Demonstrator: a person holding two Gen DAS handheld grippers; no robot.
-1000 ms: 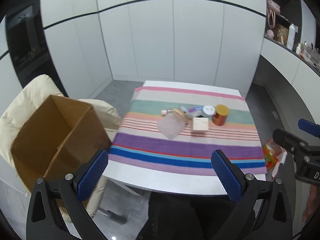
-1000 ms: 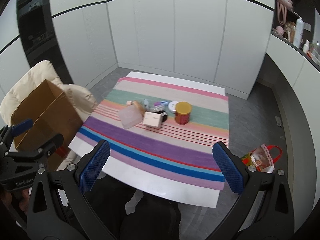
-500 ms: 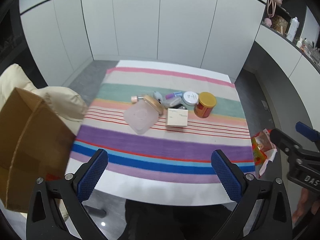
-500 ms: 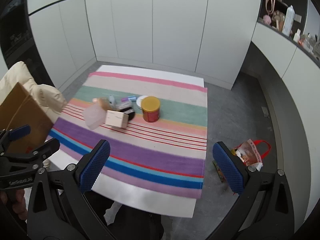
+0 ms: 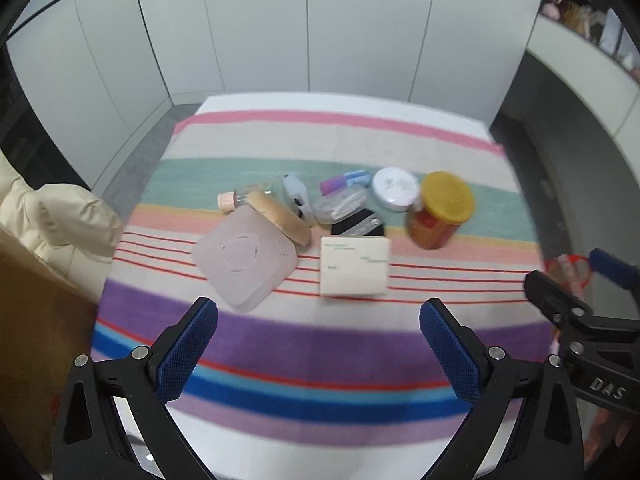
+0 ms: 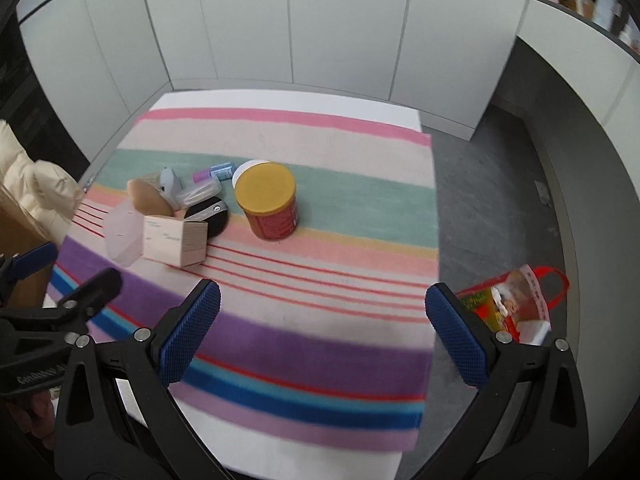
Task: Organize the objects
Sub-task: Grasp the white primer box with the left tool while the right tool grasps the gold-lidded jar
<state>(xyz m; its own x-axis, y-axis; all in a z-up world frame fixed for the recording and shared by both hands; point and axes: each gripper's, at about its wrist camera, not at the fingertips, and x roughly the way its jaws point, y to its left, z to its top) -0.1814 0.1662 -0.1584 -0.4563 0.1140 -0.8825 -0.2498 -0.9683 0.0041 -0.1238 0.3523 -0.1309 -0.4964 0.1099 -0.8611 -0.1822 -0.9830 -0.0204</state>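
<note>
Left tongs (image 5: pixel 318 342) spread wide, right tongs (image 6: pixel 322 326) likewise (both empty), held side by side

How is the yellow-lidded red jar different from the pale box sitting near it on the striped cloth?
The red jar is round, with a yellow lid; the pale box is square-edged and cream all over. The jar stands taller and apart from the clutter, while the box sits low against the frosted container. Both rest on the striped cloth, untouched.

Bare striped cloth (image 5: pixel 320 344) near; clutter around the jar (image 5: pixel 440 212) beyond.
</note>
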